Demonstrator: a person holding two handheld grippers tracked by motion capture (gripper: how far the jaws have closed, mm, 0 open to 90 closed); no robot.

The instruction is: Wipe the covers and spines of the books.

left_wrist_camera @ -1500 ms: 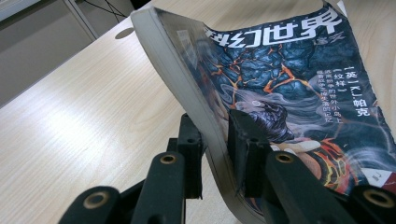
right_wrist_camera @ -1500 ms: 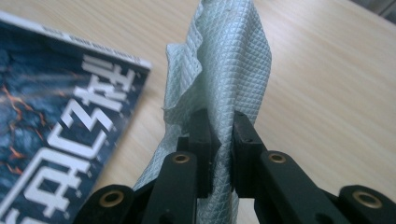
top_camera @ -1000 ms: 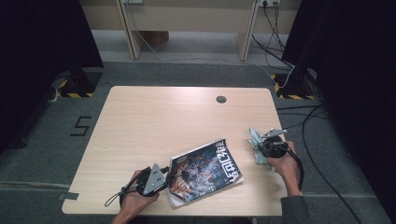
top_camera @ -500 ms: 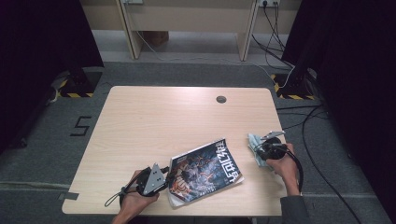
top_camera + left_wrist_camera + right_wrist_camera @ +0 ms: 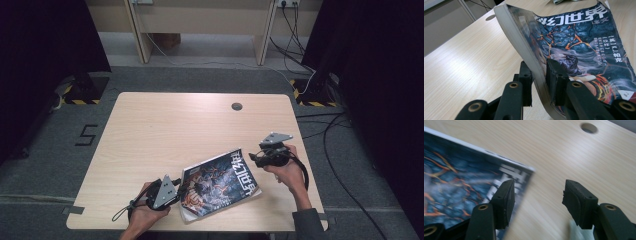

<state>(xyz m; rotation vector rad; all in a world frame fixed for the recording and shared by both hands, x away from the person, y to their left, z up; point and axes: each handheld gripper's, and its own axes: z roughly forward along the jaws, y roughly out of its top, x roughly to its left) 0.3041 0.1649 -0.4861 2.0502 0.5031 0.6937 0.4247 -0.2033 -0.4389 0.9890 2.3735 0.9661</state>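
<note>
A thick paperback with a dark blue and orange cover [image 5: 220, 182] lies on the wooden table [image 5: 175, 130] near the front edge. My left gripper [image 5: 185, 189] is shut on its near left edge; in the left gripper view both pads clamp the curved pages [image 5: 579, 37], that side raised. My right gripper [image 5: 252, 159] hovers at the book's far right corner [image 5: 454, 170]. Its jaws have just been opening and stand open [image 5: 537, 192], with nothing between them. A pale crumpled cloth [image 5: 576, 230] lies just under the right jaw.
A round cable hole [image 5: 237, 106] sits near the table's far edge. The back and left of the tabletop are bare wood. Cables run over the floor to the right of the table, and a desk frame stands behind it.
My right gripper has lifted off the pale cloth and moved left toward the book's corner, its jaws spreading apart. The left gripper and the book have stayed put.
</note>
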